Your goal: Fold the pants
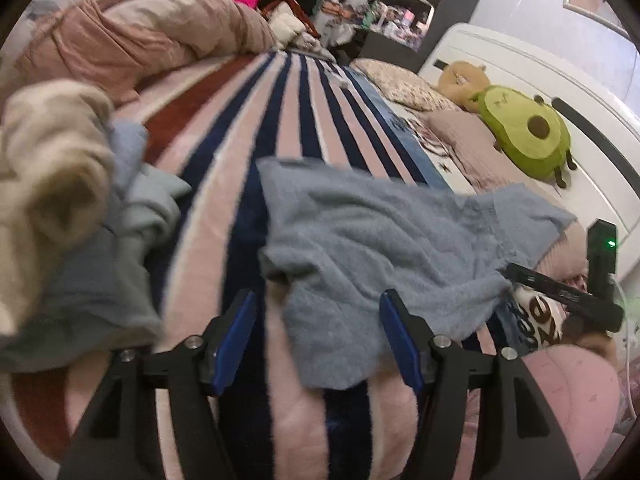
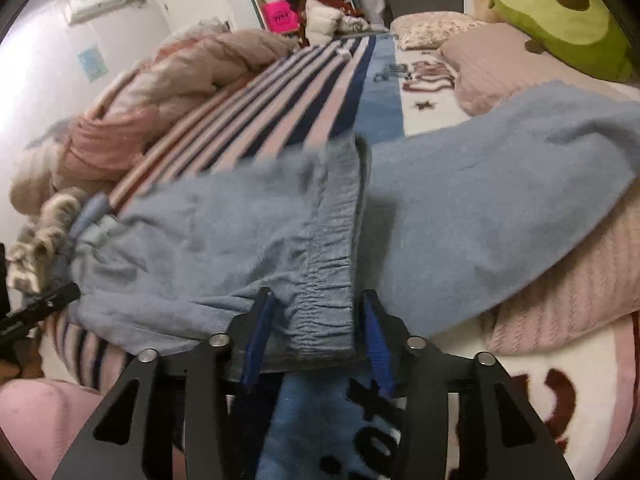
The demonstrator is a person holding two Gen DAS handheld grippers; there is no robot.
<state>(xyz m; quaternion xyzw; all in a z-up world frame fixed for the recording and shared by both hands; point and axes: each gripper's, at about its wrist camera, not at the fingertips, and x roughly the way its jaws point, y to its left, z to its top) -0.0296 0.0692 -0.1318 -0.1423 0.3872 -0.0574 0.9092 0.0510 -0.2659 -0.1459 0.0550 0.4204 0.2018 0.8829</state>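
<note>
right, the blue fleece pants [image 1: 384, 236] are spread loosely across the striped blanket [image 1: 248, 160] on the bed, rumpled and motion-blurred in both views. the left gripper [image 1: 318, 336] hovers low over the blanket with its 2 blue-padded fingers [image 1: 236, 340] wide apart, and nothing sits between them; the near edge of the pants lies just ahead of the right-hand finger, and whether it touches is hard to tell through the blur. over on the other side, the right gripper [image 2: 320, 332] has its jaws partly open, straddling the gathered elastic waistband [image 2: 328, 280], which runs straight into the gap; the pads [image 2: 260, 336] sit just at the band's edges, and i cannot tell if they are actually pinching it. 1 pant leg stretches away to the right over a pink ribbed pillow [image 2: 560, 296]. to the left of the pants sits a heap of other clothes [image 1: 52, 200], cream and pale blue. a bunched pink duvet [image 1: 132, 36] fills the far left of the bed, and an avocado plush [image 1: 524, 128] rests against the white headboard [image 1: 540, 68].
</note>
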